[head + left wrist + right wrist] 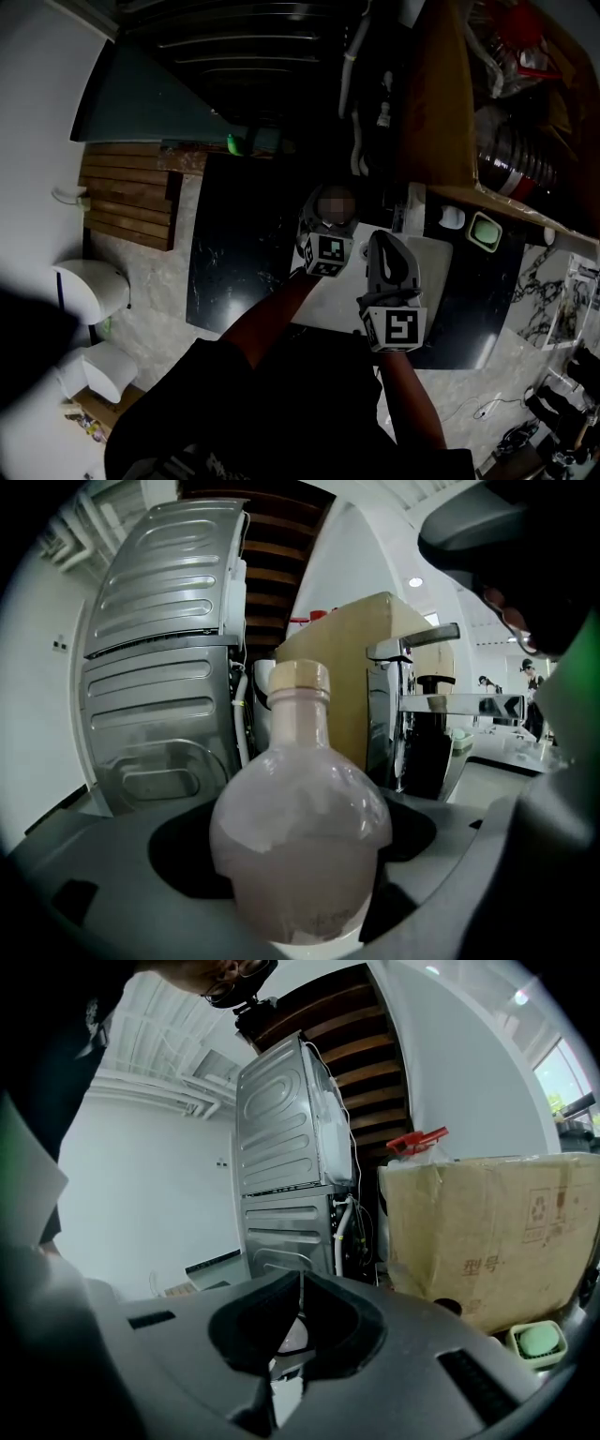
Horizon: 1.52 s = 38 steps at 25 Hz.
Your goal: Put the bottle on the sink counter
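Left gripper [300, 883] clamps the bottle [300, 771]; right gripper [298, 1327] is closed, empty

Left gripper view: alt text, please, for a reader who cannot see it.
The left claw grips a round, capped bottle partly filled with pale liquid. Behind stand a ribbed metal appliance, a cardboard box and a faucet.

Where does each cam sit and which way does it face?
Head view: on the person's head, steeply down at the sink counter; both forearms, left gripper and right gripper show.
Left gripper view: on the left gripper, along its jaws shut on the bottle; person top right.
Right gripper view: on the right gripper, along its shut jaws; person top left.
Shared: both gripper views show the cardboard box and steel appliance.
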Motion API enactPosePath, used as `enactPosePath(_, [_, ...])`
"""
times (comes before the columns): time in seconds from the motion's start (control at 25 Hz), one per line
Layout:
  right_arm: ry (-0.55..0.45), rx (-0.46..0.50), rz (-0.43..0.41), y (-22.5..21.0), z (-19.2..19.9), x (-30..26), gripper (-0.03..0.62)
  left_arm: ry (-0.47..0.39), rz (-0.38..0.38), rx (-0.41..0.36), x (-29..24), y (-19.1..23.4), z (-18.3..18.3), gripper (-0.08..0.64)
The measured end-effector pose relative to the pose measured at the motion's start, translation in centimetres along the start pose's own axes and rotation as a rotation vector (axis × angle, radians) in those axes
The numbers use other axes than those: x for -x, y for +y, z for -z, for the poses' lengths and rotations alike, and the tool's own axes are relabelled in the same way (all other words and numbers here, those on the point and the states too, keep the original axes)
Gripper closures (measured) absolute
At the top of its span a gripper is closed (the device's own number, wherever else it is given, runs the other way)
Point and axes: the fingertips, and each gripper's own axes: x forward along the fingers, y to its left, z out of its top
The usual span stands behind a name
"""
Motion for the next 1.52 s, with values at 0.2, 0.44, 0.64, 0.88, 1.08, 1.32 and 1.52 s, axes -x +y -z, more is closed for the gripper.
enactPosePath(0.2, [-0.013, 0.002, 0.003, -0.6, -0.2, 0.1, 0.552, 0.038, -0.021, 0.014, -0.2, -0.2, 0.7, 0.158])
enactPosePath(0.44, [-0.01, -0.019, 0.001, -0.7, 0.4, 0.4, 0.552, 0.03, -0.091, 0.063, 0.0, -0.3, 1.6, 0.158])
enactPosePath(0.64, [0.001, -0.004, -0.017, -0.7, 0.2, 0.3, 0.552, 0.017, -0.162, 0.074, -0.3, 0.4, 1.5, 0.158])
enactPosePath(0.88, [0.008, -0.021, -0.025, -1.0, 0.6, -0.3, 0.552, 0.103, -0.137, 0.062, -0.7, 0.2, 2.0, 0.158])
enactPosePath(1.08, [0.046, -0.033, -0.062, -0.4, 0.7, -1.7, 0.552, 0.129, -0.126, 0.065, -0.9, 0.2, 2.1, 0.158])
enactPosePath(1.32, [0.122, -0.041, -0.16, 0.6, 1.0, -4.2, 0.551, 0.141, -0.109, 0.069, -0.9, 0.2, 2.2, 0.158])
enactPosePath(1.52, [0.167, -0.022, -0.212, 0.8, 1.3, -5.1, 0.551, 0.153, -0.071, 0.059, -0.8, 0.0, 2.4, 0.158])
